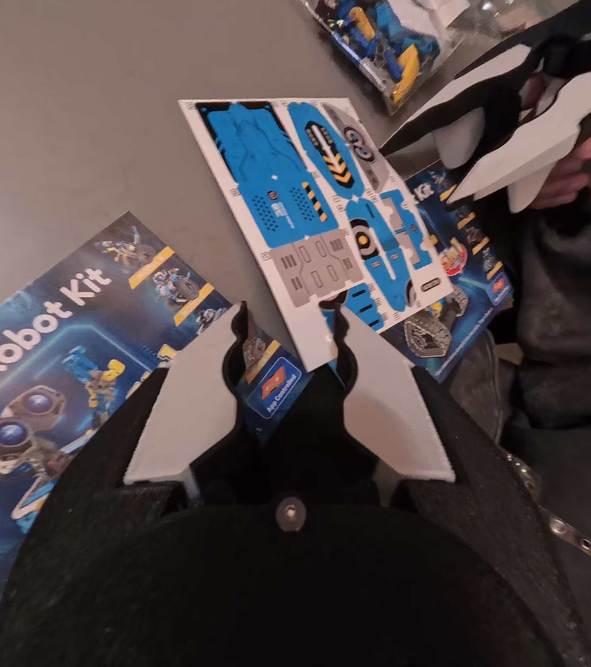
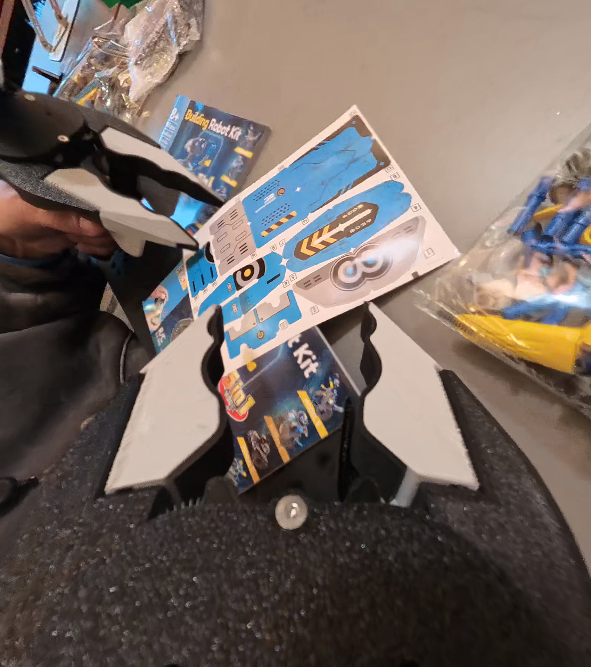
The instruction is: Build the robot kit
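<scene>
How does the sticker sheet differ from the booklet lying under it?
The sticker sheet has a white ground with blue, grey and black die-cut shapes; the booklet is dark blue with robot pictures. The sticker sheet lies on top, partly covering the booklet. The sheet looks like one thin leaf; the booklet's thickness is unclear. Both are rectangular, on the grey table.

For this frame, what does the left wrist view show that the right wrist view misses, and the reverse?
Left wrist view only: the large booklet cover filling the lower left, seen close.

Right wrist view only: crumpled clear bags at top left, and the hand holding the left gripper.

Both: the sticker sheet on the grey table, a second booklet under it, the bag of blue and yellow parts, and both grippers open, the right gripper included.
</scene>
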The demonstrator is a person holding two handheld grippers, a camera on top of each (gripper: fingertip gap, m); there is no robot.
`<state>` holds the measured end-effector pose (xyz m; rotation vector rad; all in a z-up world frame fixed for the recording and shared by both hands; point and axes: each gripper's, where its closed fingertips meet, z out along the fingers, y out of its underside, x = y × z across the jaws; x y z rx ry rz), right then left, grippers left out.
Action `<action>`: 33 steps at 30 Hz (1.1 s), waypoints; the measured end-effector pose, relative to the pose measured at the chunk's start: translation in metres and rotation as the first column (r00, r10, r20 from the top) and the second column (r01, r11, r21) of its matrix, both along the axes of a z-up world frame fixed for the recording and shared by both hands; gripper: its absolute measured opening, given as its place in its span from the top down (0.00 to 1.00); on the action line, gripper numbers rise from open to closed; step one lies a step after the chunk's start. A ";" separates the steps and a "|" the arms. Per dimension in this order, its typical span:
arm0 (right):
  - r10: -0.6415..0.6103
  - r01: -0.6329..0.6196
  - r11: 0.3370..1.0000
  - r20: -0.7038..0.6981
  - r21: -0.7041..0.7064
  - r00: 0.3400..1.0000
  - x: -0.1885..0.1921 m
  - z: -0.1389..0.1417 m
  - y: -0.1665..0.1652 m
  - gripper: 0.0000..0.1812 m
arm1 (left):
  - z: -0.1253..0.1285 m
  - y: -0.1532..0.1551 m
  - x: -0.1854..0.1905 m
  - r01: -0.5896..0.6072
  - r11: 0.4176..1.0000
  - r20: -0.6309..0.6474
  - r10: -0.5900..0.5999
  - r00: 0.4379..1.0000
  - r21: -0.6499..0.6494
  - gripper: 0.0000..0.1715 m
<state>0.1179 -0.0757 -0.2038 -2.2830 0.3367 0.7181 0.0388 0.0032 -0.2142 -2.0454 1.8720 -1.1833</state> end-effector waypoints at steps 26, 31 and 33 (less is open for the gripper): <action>-0.062 0.017 0.874 0.077 0.485 0.995 -0.011 0.105 0.104 0.65 | 0.068 0.288 -0.010 -0.611 0.779 0.197 0.626 0.754 -0.139 1.00; -0.061 -0.030 0.820 0.139 0.571 0.988 -0.037 0.088 0.099 0.67 | 0.032 0.361 0.012 -0.731 0.676 0.028 0.736 0.677 -0.097 1.00; -0.037 -0.066 0.826 0.170 0.560 0.985 -0.041 0.086 0.099 0.65 | 0.013 0.373 0.011 -0.730 0.683 -0.031 0.730 0.683 -0.004 1.00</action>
